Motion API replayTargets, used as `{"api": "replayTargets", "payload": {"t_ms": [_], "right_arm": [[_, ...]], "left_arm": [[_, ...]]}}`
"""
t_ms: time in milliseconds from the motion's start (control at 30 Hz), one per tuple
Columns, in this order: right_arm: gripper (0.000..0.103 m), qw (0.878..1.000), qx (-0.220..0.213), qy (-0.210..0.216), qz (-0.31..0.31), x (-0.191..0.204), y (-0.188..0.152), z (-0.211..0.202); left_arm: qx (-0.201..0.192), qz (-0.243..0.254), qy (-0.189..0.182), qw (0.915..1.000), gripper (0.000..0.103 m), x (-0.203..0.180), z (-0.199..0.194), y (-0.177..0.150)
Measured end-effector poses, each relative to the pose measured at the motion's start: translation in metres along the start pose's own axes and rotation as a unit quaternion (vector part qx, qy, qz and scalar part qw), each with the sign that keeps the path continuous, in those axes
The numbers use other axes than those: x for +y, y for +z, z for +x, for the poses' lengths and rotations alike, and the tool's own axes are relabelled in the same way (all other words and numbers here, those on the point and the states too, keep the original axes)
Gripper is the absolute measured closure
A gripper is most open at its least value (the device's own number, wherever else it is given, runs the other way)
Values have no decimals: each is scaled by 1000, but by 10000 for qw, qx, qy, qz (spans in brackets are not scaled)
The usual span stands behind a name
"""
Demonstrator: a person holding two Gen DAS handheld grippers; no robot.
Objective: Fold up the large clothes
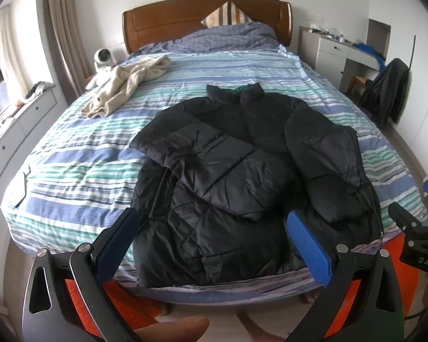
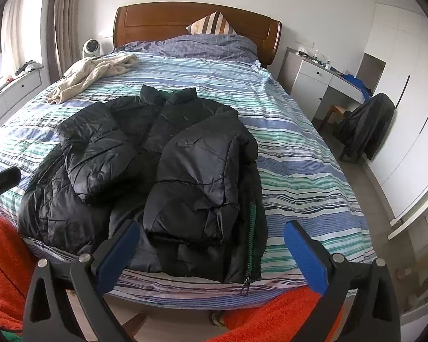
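Black quilted jacket [image 1: 228, 171]. Bed cover [image 1: 80, 165] striped blue, teal, white. Beige garment [image 1: 122, 85]. My left tool [image 1: 214, 245] and right tool [image 2: 214, 250]: blue pads, black frames. Brown headboard [image 1: 168, 20].

Bed [image 1: 71, 154], striped blue/teal/white cover. Directly on it: black puffer jacket [image 1: 242, 156] at foot end, sleeves folded in; crumpled beige garment [image 1: 128, 82] near head, left side; blue checked duvet [image 1: 228, 37] by headboard.
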State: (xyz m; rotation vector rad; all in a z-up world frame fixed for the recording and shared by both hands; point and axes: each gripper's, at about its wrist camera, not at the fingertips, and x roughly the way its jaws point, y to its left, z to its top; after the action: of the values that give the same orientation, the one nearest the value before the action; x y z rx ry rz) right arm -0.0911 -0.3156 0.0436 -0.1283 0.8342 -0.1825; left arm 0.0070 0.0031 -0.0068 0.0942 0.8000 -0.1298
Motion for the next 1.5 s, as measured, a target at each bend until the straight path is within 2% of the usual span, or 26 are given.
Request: {"api": "replayTargets", "payload": {"t_ms": [1133, 1233, 1333, 1400, 1500], "right_arm": [[1, 10000, -49, 28, -40, 2, 2, -1], [1, 9995, -149, 181, -188, 4, 3, -3], [1, 9960, -363, 575, -575, 4, 2, 1], [1, 9909, -410, 914, -901, 5, -1, 14], [1, 9802, -241, 1312, -1467, 13, -7, 47]], "left_arm": [[-35, 157, 27, 9999, 0, -1, -1, -2], [-20, 148, 47, 9999, 0, -1, -1, -2], [7, 105, 55, 9999, 0, 4, 0, -1], [20, 54, 75, 10000, 0, 9, 1, -2], [25, 9, 136, 9999, 0, 13, 1, -3]]}}
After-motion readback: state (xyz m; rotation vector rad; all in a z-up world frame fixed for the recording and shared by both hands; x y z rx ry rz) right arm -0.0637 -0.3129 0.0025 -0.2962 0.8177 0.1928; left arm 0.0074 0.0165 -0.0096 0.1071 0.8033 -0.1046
